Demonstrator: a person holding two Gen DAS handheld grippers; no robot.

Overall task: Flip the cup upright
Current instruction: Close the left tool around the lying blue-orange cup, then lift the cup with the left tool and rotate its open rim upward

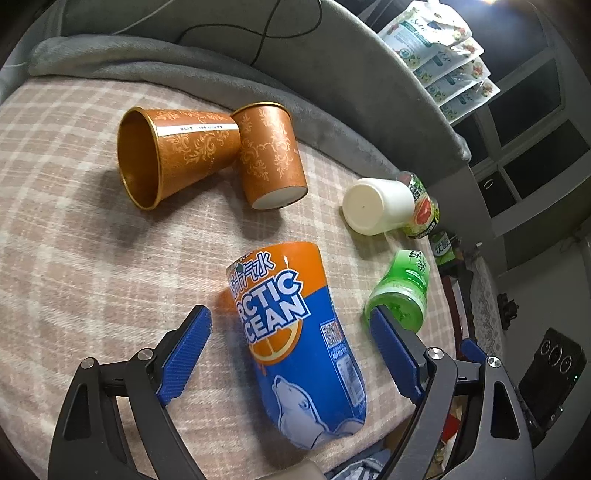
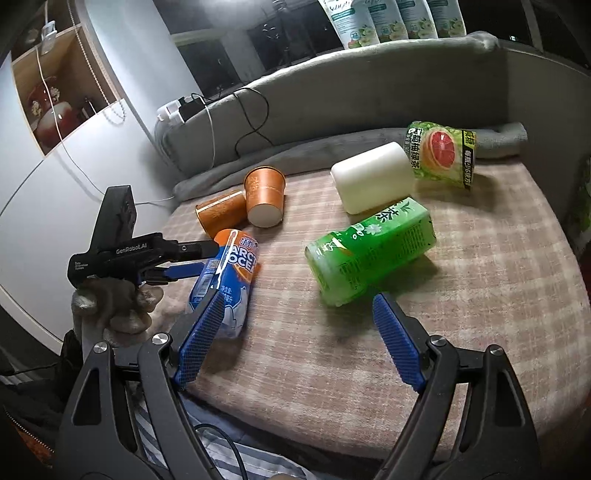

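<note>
Several cups lie on their sides on a plaid-covered surface (image 1: 66,229). A blue-and-orange Arctic Ocean cup (image 1: 299,339) lies between the open fingers of my left gripper (image 1: 291,317), untouched; it also shows in the right wrist view (image 2: 225,280). Two orange patterned cups (image 1: 173,155) (image 1: 271,155) lie beyond it. A white cup (image 1: 376,205), a grapefruit-label cup (image 1: 423,206) and a green tea cup (image 1: 400,291) lie to the right. My right gripper (image 2: 295,314) is open and empty, just in front of the green cup (image 2: 369,254).
A grey blanket (image 1: 155,62) and padded backrest with black cables (image 1: 280,33) border the far side. Pouches (image 1: 439,55) stand behind. The front edge of the plaid surface (image 2: 332,435) drops to striped fabric. A wall shelf (image 2: 55,92) is at left.
</note>
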